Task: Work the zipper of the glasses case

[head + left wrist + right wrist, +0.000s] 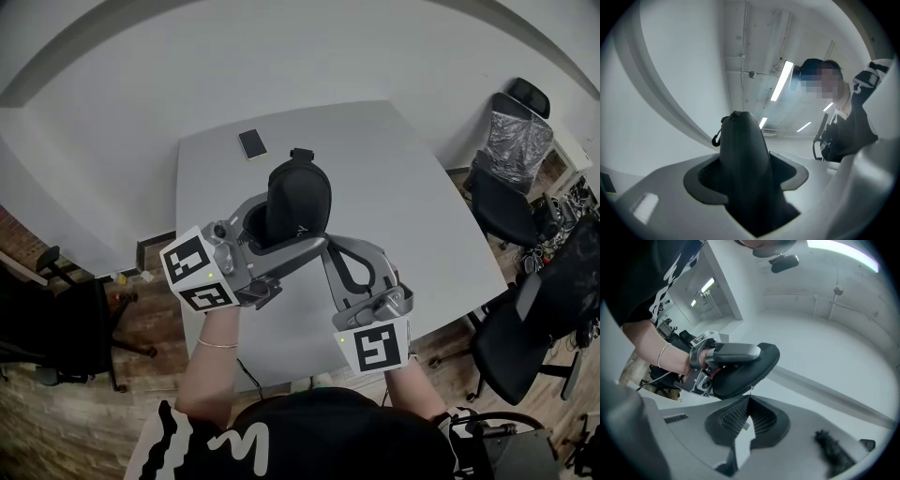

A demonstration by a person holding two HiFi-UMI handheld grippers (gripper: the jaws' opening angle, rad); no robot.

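Note:
My left gripper (272,234) is shut on the black glasses case (298,197) and holds it up above the grey table (403,187). In the left gripper view the case (745,159) stands upright between the jaws, with a small loop (716,138) at its upper left. My right gripper (330,251) is at the case's near lower edge. In the right gripper view its tips (749,401) meet right under the rim of the case (745,371), on a small zipper pull (751,390) that hangs from it.
A dark phone (252,143) lies flat at the table's far left. Black office chairs (511,187) stand to the right of the table, and another chair (56,319) is at the left on the wooden floor.

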